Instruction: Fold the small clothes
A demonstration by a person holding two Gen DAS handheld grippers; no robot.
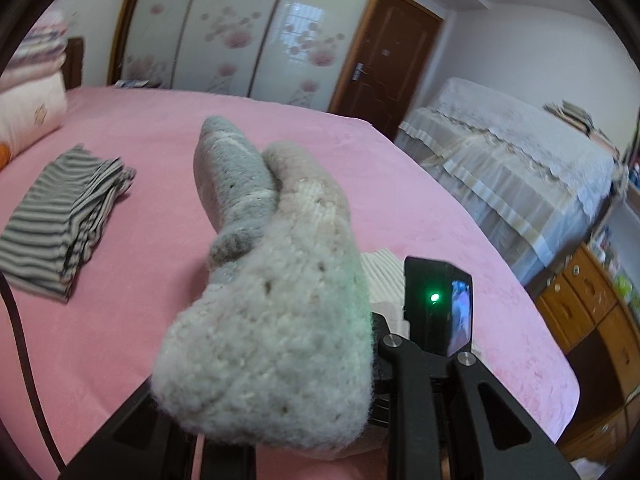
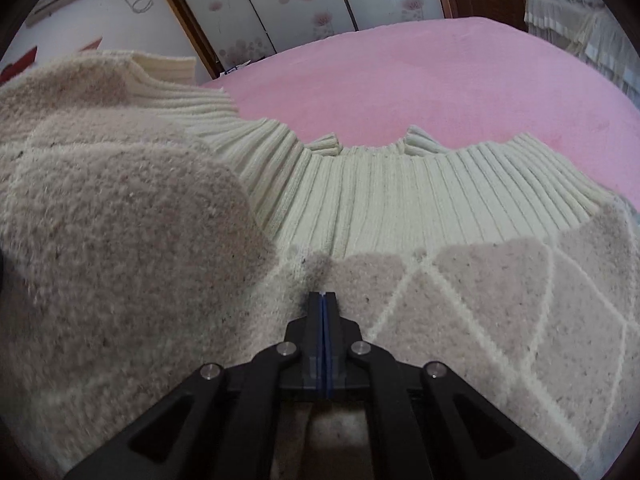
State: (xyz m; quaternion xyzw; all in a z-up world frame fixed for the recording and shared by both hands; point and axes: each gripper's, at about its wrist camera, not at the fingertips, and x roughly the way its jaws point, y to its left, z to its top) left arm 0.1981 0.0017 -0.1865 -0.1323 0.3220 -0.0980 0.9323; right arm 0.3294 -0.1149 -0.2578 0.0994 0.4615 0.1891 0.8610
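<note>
One fold looks underway and no more: your right gripper has its jaws pressed together on the fuzzy beige sweater just below the ribbed hem, while your left gripper carries a bunched sleeve end up off the pink bed, its jaws hidden by the wool, so I cannot tell how they stand. Further off, a striped garment already lies folded near stacked bedding; nothing blocks the bed beyond the sweater, so laying, squaring and stacking remain.
</note>
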